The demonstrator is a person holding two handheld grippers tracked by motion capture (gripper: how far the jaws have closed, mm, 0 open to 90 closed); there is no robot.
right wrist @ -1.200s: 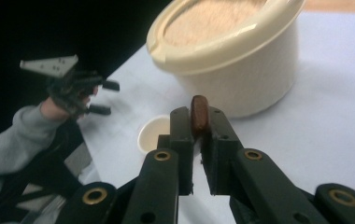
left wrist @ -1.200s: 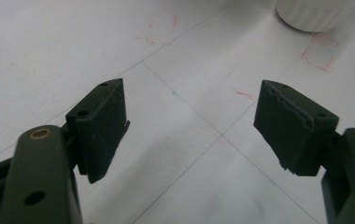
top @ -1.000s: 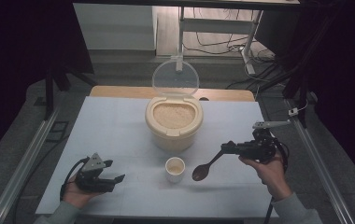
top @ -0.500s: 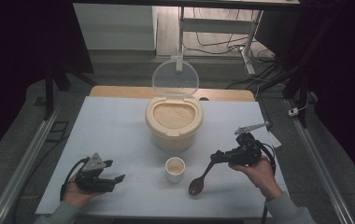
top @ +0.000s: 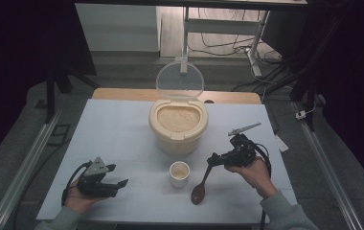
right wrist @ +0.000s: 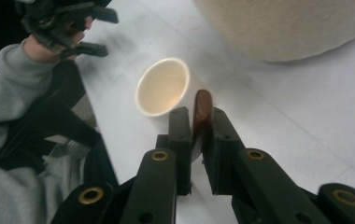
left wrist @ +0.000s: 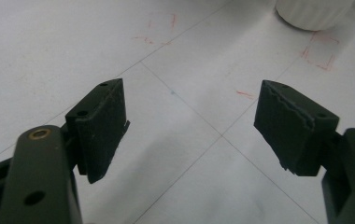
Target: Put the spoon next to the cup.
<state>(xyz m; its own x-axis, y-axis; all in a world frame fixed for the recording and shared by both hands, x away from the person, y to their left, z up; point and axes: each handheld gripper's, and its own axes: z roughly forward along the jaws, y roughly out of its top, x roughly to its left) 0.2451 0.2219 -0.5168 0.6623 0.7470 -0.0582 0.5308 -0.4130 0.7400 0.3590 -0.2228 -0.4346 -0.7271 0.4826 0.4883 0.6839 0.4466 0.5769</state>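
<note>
Spoon (top: 200, 188) beside cup (top: 179, 173), rice container (top: 178, 125) behind

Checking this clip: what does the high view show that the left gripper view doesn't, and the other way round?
High view alone: the rice container with its clear lid raised, the right gripper shut on a wooden spoon, both hands, and the table's edges.

Left gripper view alone: the left gripper close up, jaws wide apart with nothing between them, plus faint red marks on the table.

Both: the white table and the small white cup, whose base sits at the left gripper view's top edge.
</note>
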